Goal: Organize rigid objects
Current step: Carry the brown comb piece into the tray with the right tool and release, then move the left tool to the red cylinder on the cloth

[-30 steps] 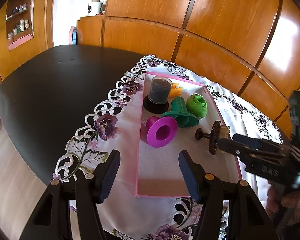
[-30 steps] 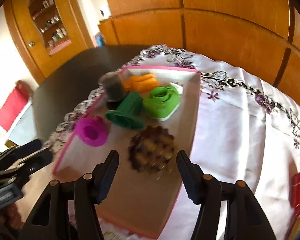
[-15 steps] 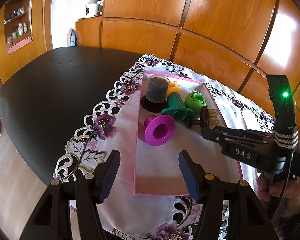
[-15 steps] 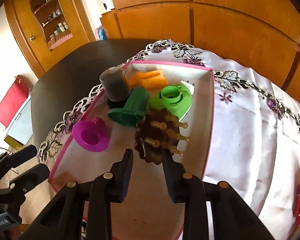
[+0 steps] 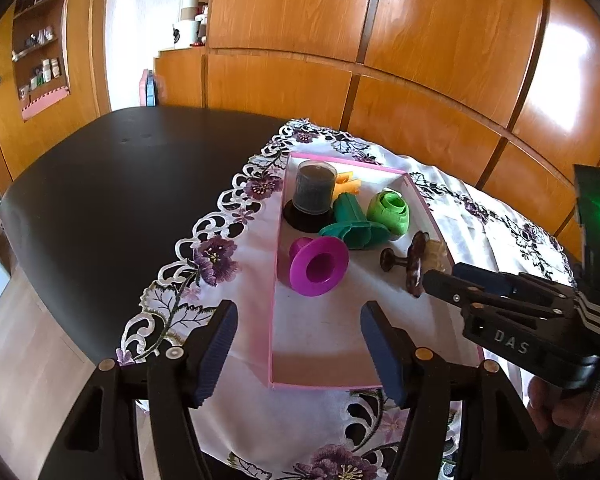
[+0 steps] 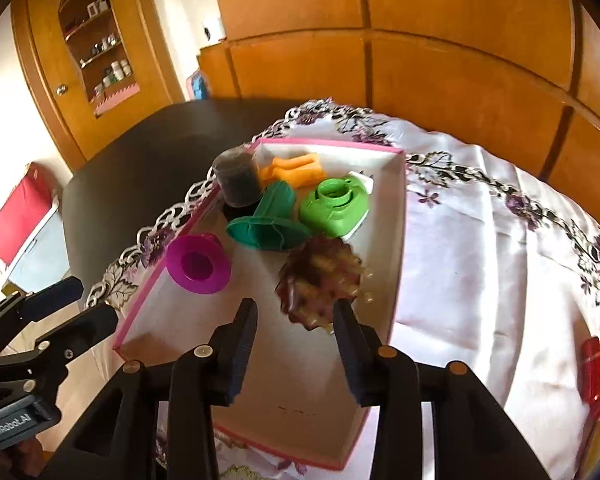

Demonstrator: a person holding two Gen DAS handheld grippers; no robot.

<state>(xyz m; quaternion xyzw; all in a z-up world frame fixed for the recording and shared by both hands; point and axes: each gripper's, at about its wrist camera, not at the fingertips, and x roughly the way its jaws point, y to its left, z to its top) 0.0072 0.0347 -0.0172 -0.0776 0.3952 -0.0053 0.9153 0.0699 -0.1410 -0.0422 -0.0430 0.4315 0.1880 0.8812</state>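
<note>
The right tool [image 6: 294,320] hangs over the near half of the pink-rimmed tray [image 6: 400,200], its jaws partly spread, and the brown spiked disc [image 6: 320,280] sits just ahead of them, its near rim reaching between the tips and against the right finger [image 6: 346,320]; whether it is pinched or already let go I cannot tell. In the left wrist view the disc [image 5: 414,264] stands on edge at the right tool's tip, its stubby handle pointing away from the tool toward the tray's left wall. The right tool is plainly the nearer one; the left tool [image 5: 298,336] waits wide open and empty at the tray's near left corner. Beyond the disc the tray holds a magenta funnel [image 6: 198,266], a dark green ribbed cone [image 6: 270,220], a light green round piece [image 6: 336,204], a smoky cylinder [image 6: 238,180] and orange parts [image 6: 296,166] at the far end. Well right of the tray, a red-orange piece [image 6: 598,364] lies on the tablecloth [image 6: 480,240].
</note>
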